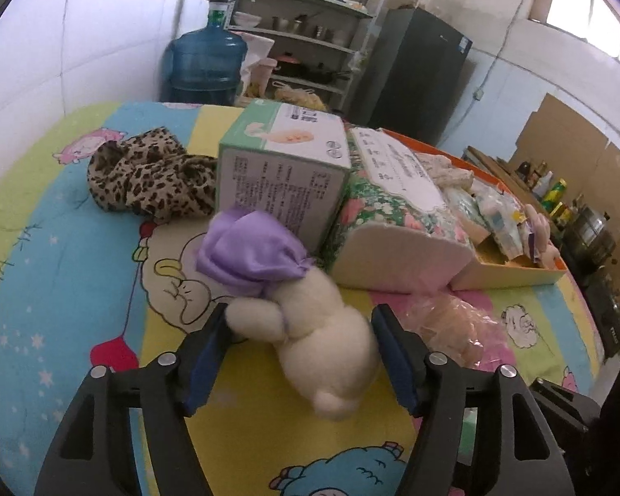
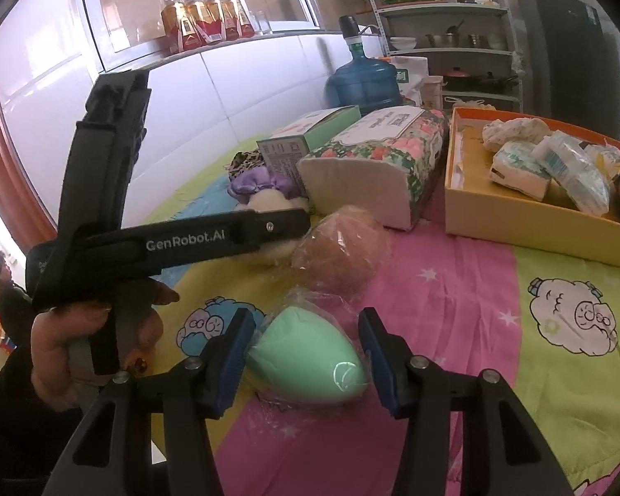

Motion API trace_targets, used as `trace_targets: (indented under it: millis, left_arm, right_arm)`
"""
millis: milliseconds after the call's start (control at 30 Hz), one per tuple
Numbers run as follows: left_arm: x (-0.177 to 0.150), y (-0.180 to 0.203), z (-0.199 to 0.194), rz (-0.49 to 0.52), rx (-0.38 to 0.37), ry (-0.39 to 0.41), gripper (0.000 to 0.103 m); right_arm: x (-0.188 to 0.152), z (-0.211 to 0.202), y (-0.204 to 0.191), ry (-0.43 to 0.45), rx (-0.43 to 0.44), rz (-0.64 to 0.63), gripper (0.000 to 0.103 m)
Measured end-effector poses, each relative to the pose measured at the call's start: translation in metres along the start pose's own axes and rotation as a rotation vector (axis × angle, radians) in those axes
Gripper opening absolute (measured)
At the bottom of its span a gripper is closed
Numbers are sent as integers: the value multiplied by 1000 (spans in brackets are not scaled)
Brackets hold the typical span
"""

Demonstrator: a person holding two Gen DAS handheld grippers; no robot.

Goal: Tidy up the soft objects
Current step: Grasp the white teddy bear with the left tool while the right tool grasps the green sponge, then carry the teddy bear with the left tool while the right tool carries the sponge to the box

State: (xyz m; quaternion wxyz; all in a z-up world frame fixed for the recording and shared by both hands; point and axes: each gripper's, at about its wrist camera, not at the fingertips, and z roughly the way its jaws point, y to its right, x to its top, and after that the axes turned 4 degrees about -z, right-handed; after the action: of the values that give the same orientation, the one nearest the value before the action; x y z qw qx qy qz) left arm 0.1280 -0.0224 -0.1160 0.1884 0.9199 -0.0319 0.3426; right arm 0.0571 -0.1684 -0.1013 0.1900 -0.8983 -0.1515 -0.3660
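Observation:
A white plush toy (image 1: pixel 322 330) with a purple cloth cap (image 1: pixel 252 252) lies on the cartoon bedsheet (image 1: pixel 62 248). My left gripper (image 1: pixel 301 318) straddles it, open, with the blue pads close beside its body. My right gripper (image 2: pixel 305 316) is shut on a mint-green egg-shaped sponge (image 2: pixel 310 363) in clear wrap, a pad pressing on each side. A peach sponge (image 2: pixel 339 252) in plastic lies just beyond it. The orange box (image 2: pixel 516 215) at the right holds several soft packs. In the right wrist view a hand (image 2: pixel 82 339) holds the left gripper over the plush toy (image 2: pixel 268 202).
A floral tissue pack (image 1: pixel 392 206) and a green carton (image 1: pixel 285 157) stand side by side behind the plush. A leopard-print cloth (image 1: pixel 149 182) lies to their left. A blue water jug (image 1: pixel 204 62), shelves and a dark fridge stand beyond the table.

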Motion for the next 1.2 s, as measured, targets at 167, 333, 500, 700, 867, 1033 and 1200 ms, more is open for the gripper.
trace_targets:
  millis: [167,333,500,700,867,1033,1200]
  left_arm:
    - [-4,3,-5,-1,-11,32,47]
    - [-4,0,-22,2,-3,104,47]
    - [0,-3,-39,4,-6,145,47]
    - [3,-2,-58,12,-15,187,47]
    - [6,5,-70,29,-27,210,47]
    - [13,22,-79,69,-48,229,47]
    - [21,44,-81,110,-80,239,47]
  right_arm:
    - [0,-1,1,4,8,7,53]
    - [2,-4,0,11,23,-8,50]
    - [5,-6,-3,19,38,-8,49]
    - [9,-17,-5,47,37,-10,49]
    - [14,-36,-7,92,27,-19,49]
    - [20,-54,-2,134,-1,-25,49]
    - [26,-67,8,164,-38,-25,49]
